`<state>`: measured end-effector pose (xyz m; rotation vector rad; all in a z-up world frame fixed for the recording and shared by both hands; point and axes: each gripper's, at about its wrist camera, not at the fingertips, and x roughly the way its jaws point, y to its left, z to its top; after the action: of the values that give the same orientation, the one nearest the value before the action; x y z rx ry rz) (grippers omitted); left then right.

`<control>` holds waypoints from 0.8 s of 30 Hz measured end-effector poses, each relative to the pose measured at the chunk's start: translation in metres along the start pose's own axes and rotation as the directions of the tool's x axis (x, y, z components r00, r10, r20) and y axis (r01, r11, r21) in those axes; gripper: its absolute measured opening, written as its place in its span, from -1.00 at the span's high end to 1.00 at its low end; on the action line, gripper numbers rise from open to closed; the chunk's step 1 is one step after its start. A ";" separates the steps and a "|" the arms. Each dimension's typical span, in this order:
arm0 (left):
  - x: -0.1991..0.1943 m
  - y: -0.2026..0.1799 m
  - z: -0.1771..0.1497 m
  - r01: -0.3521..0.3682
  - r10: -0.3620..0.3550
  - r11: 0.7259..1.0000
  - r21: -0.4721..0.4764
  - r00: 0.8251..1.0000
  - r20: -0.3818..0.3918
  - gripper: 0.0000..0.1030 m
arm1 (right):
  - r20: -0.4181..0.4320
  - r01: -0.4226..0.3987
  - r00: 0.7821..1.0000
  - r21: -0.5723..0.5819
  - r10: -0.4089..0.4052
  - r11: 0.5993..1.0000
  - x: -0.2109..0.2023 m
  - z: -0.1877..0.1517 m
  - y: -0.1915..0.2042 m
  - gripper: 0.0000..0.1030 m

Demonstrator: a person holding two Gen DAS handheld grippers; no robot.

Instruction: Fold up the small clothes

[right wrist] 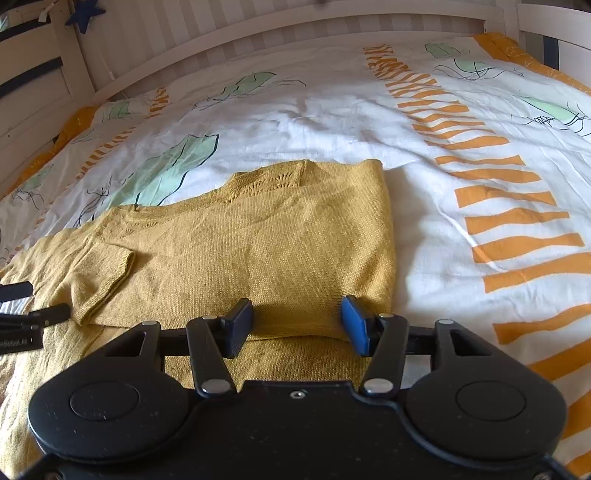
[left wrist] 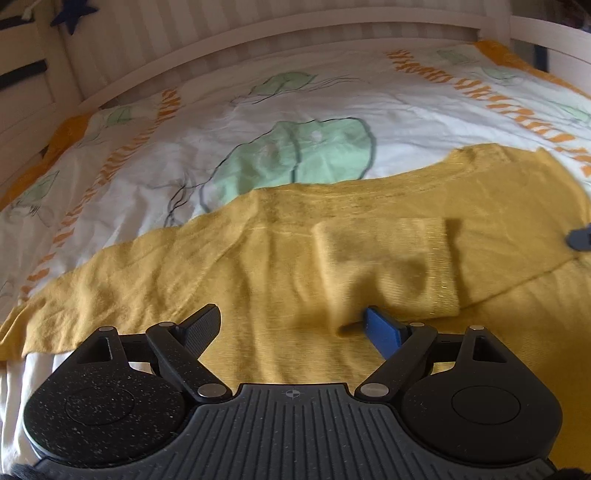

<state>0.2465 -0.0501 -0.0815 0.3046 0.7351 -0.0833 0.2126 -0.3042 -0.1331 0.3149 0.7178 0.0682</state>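
A mustard-yellow knit top (left wrist: 280, 266) lies flat on the bed, its short sleeve (left wrist: 388, 266) folded inward over the body. My left gripper (left wrist: 295, 325) is open just above the cloth, its right finger beside the sleeve's lower edge, holding nothing. In the right wrist view the top (right wrist: 266, 243) has its right side folded over, with a straight edge on the right. My right gripper (right wrist: 297, 321) is open over the folded layer's near edge, empty. The left gripper (right wrist: 26, 317) shows at that view's left edge.
The top lies on a white duvet (right wrist: 424, 192) with green shapes and orange stripes. A white slatted bed frame (right wrist: 258, 33) runs along the far side. A dark blue star (right wrist: 85, 14) hangs at the top left.
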 end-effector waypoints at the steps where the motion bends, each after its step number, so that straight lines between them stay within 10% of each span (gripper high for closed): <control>1: 0.002 0.006 0.000 -0.013 0.013 0.999 -0.031 1.000 -0.013 -0.65 | -0.004 0.002 1.000 -0.002 -0.002 1.000 0.000 0.000 0.000 -0.15; 10: -0.011 0.035 -0.004 -0.148 0.140 0.975 -0.166 0.989 -0.056 -0.64 | -0.021 -0.005 1.000 0.005 0.005 1.000 0.002 0.003 -0.001 -0.15; 24: -0.035 -0.027 0.007 0.030 -0.027 0.999 -0.025 0.995 0.095 -0.64 | -0.031 -0.011 0.999 0.010 0.011 1.000 0.002 0.004 -0.002 -0.15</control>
<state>0.2198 -0.0788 -0.0598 0.2636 0.6461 -0.1145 0.2163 -0.3066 -0.1324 0.3275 0.7479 0.0804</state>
